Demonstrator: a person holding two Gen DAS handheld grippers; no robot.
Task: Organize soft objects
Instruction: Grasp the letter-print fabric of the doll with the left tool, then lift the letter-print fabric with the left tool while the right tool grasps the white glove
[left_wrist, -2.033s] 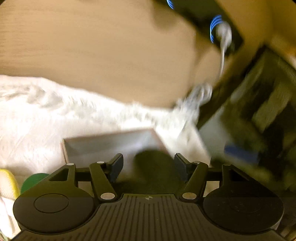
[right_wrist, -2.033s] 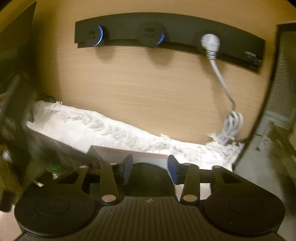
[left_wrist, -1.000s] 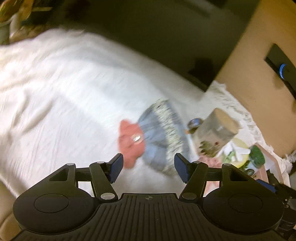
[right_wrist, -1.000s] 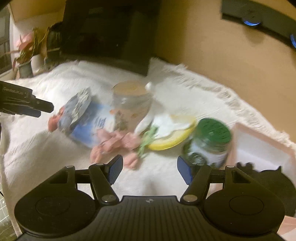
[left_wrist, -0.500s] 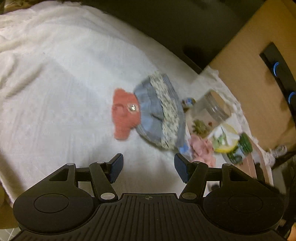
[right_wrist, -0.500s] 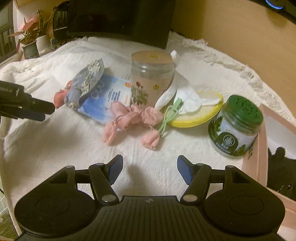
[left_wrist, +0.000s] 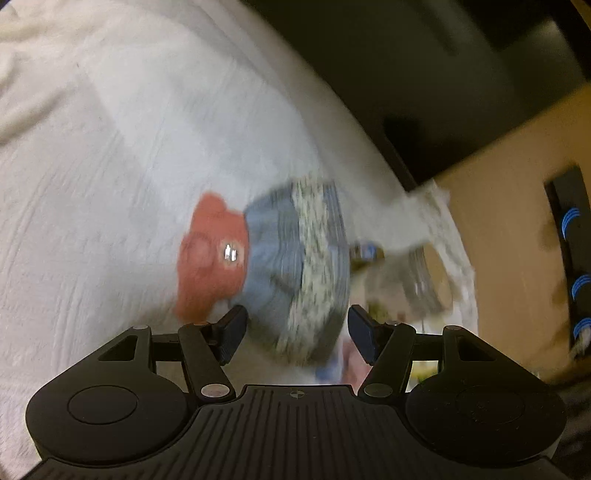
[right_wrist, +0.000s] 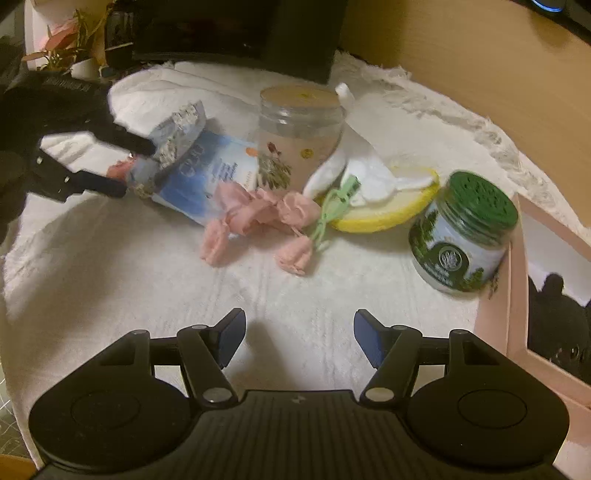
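Observation:
A small doll garment with a red top (left_wrist: 212, 254) and a blue skirt with a floral band (left_wrist: 295, 273) lies on the white cloth. My left gripper (left_wrist: 293, 330) is open, its jaws either side of the skirt's near edge; it also shows in the right wrist view (right_wrist: 129, 168) around the garment (right_wrist: 173, 136). A pink fabric flower bunch (right_wrist: 255, 221) with a green stem lies mid-table. A white soft piece (right_wrist: 373, 177) lies on a yellow pad (right_wrist: 384, 214). My right gripper (right_wrist: 297, 339) is open and empty above bare cloth.
A clear jar with a tan lid (right_wrist: 299, 133) and a green-lidded jar (right_wrist: 465, 240) stand on the cloth. A blue packet (right_wrist: 207, 173) lies under the garment. A pink box (right_wrist: 517, 306) sits at the right. A dark monitor base (right_wrist: 240, 29) and a plant (right_wrist: 70, 48) stand behind.
My left gripper has moved in onto the doll garment, which now sits between its open jaws. My right gripper has come slightly closer to the objects.

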